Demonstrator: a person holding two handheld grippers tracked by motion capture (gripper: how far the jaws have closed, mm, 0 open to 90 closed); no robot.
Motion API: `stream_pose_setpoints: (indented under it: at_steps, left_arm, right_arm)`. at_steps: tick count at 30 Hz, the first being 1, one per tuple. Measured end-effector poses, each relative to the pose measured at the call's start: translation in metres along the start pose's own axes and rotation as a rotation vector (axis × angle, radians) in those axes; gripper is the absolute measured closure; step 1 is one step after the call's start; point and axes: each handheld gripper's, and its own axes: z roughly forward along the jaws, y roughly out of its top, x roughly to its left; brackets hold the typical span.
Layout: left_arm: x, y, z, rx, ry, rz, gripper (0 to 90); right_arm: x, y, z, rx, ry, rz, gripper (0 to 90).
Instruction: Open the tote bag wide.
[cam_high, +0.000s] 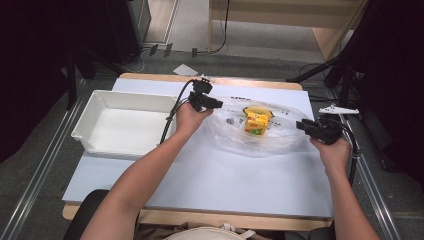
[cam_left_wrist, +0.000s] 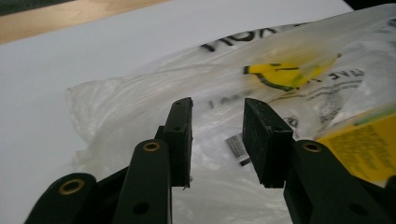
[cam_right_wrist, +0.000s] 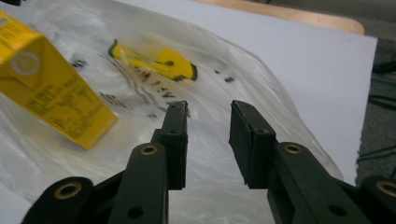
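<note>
A clear plastic bag (cam_high: 257, 131) with black lettering and a yellow mark lies spread on the white table (cam_high: 210, 175), a little toward one o'clock from the table's middle. On the bag stands a yellow carton (cam_high: 256, 123), upright.

The left gripper (cam_high: 214, 103) sits at the bag's nine-to-ten o'clock edge, pointing toward three o'clock. In the left gripper view its jaws stand partly apart with nothing between the pads (cam_left_wrist: 180, 135); the bag (cam_left_wrist: 224, 140) lies beyond them and the carton (cam_left_wrist: 364, 144) shows at four o'clock.

The right gripper (cam_high: 302, 125) is at the bag's three o'clock edge, pointing toward nine o'clock. Its jaws are likewise partly open and empty, the bag (cam_right_wrist: 196, 93) beneath and beyond them and the carton (cam_right_wrist: 51, 88) at ten o'clock in its view.

A white plastic bin (cam_high: 125, 122) rests at the table's nine o'clock side, just beside the left hand (cam_high: 187, 117).
</note>
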Motion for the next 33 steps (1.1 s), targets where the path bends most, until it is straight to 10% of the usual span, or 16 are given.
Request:
stream_pose_setpoints:
  at_steps: [8,18,33]
  left_arm:
    - [-0.025,0.006,-0.003,0.012,-0.052,0.078,80.9]
    - [-0.042,-0.006,0.027,0.063,-0.098,0.051,90.0]
    - [-0.056,-0.058,0.042,0.112,-0.138,0.035,90.0]
  right_arm:
    - [0.023,0.032,0.007,-0.035,0.065,-0.074,76.9]
    - [0.037,0.058,0.073,-0.018,0.122,-0.086,87.8]
    - [0.022,0.039,0.132,0.086,0.055,-0.01,87.5]
